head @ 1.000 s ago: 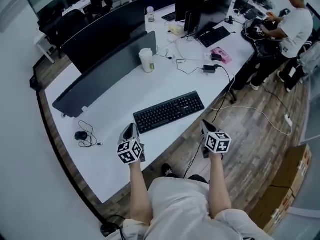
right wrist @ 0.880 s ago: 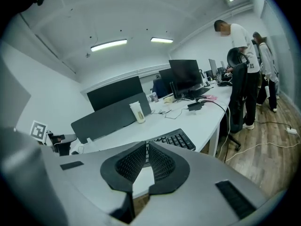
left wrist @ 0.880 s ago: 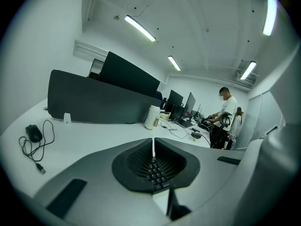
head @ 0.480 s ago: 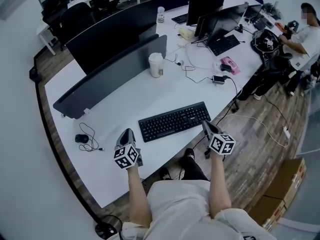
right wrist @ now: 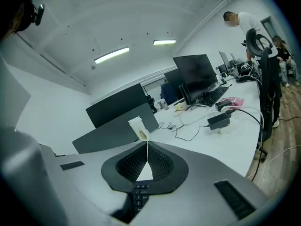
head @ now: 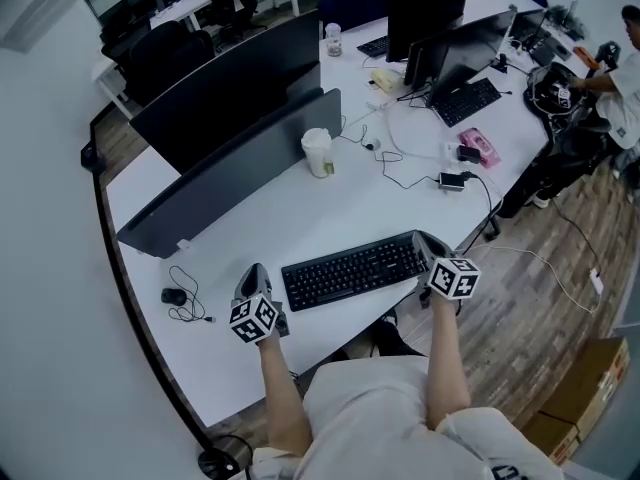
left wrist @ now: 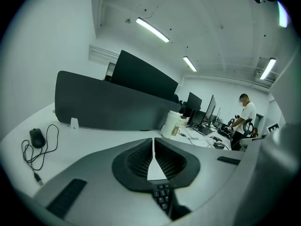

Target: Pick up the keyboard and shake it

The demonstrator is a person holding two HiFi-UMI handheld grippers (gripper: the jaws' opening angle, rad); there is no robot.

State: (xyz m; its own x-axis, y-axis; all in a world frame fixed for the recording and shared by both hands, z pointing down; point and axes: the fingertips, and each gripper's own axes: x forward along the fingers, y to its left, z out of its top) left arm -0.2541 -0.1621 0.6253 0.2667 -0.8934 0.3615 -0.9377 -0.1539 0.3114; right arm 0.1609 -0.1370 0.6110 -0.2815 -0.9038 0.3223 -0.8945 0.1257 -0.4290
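Note:
A black keyboard (head: 352, 270) lies flat on the white desk (head: 230, 358), close to its near edge. My left gripper (head: 256, 271) is over the desk just left of the keyboard's left end, jaws shut with nothing between them. My right gripper (head: 421, 237) is at the keyboard's right end, also shut and empty. In the left gripper view the closed left gripper (left wrist: 153, 140) points toward the partition, with a few keyboard keys (left wrist: 162, 194) showing below it. In the right gripper view the right gripper (right wrist: 147, 144) is closed, again with the keys (right wrist: 139, 195) underneath.
A dark partition (head: 230, 173) runs across the desk behind the keyboard, with a paper cup (head: 319, 153) at its end. A mouse with coiled cable (head: 174, 296) lies far left. Cables, a power adapter (head: 452, 180), monitors (head: 430, 13) and a second keyboard (head: 465, 101) fill the far right, near a person (head: 625, 88).
My right gripper has moved from beyond the desk's near edge up to the keyboard's right end. The left gripper has stayed just left of the keyboard. The keyboard has not moved.

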